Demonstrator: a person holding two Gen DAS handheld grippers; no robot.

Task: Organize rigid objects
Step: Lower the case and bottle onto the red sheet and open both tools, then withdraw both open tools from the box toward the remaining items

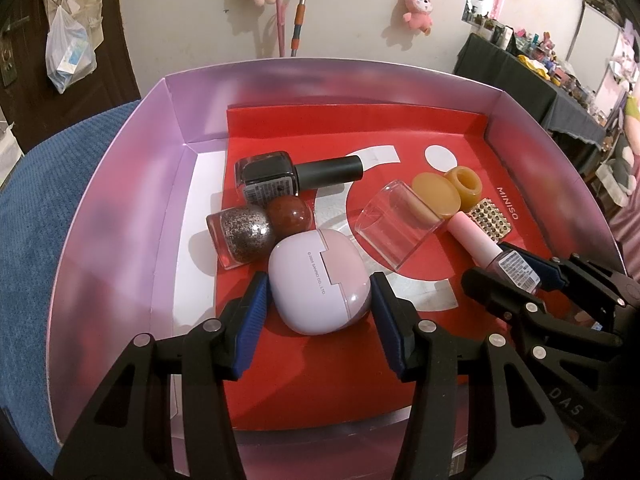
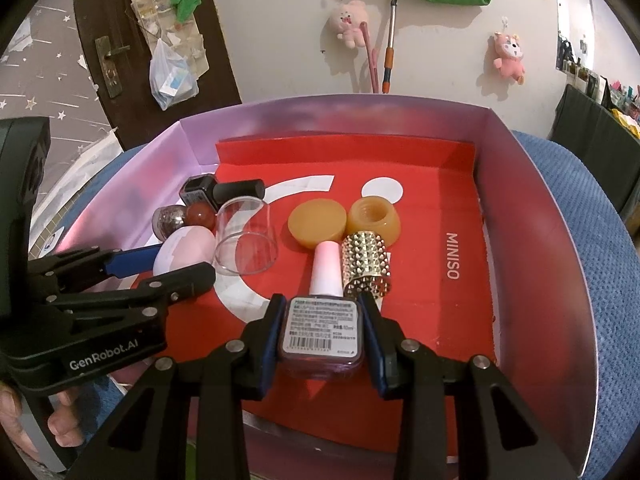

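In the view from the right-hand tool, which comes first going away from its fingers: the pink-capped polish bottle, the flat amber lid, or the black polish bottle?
1. Pink-capped polish bottle: between the right gripper's fingers.
2. Flat amber lid: just beyond the bottle's cap, mid-box.
3. Black polish bottle: far left, near the back wall of the box.

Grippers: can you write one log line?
left gripper: shut on lilac case | right gripper: shut on pink polish bottle
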